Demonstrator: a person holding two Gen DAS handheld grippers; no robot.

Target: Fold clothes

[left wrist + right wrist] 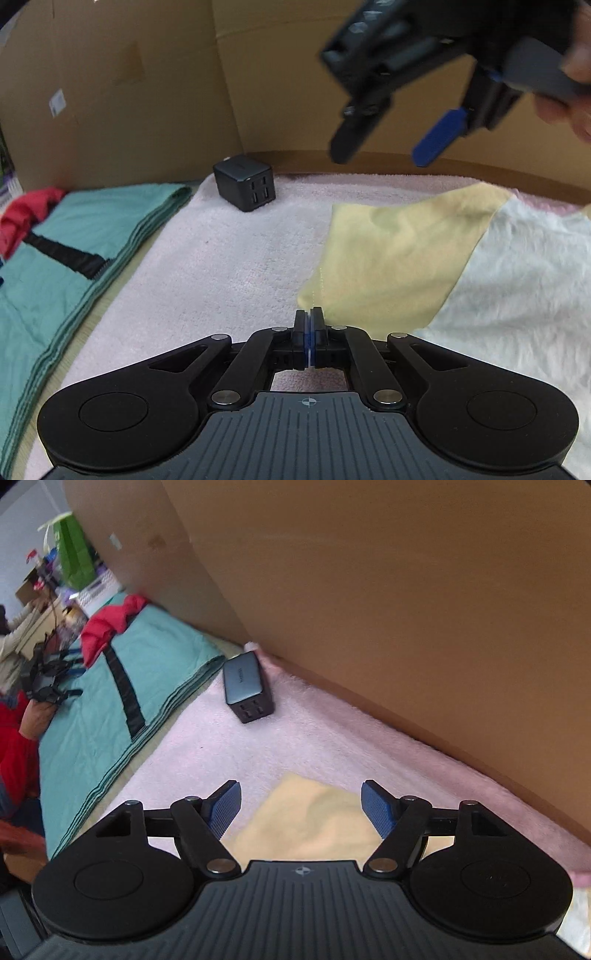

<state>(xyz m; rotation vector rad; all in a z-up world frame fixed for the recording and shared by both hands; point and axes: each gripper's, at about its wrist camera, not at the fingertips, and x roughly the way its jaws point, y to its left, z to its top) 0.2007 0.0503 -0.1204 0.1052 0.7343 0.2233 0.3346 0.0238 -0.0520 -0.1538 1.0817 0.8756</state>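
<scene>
A pale yellow cloth (pixel 391 258) lies flat on a pink towel (pixel 221 277), with a white fluffy cloth (pixel 517 280) over its right part. My left gripper (pixel 309 313) is shut, and its tips meet right on the near-left corner of the yellow cloth. My right gripper (pixel 388 147) hangs blurred in the air above the cloth's far side, held by a hand (pixel 580 74), jaws apart and empty. In the right wrist view the right gripper (pixel 301 805) is open over the yellow cloth (pixel 306 823), with nothing between its blue pads (pixel 376 808).
A black charger block (pixel 245 186) (pixel 245 686) sits on the pink towel's far side. A folded teal cloth (pixel 55 280) with a red garment (pixel 26 218) lies to the left. A cardboard wall (pixel 147 92) stands behind. A person in red (pixel 14 746) sits at far left.
</scene>
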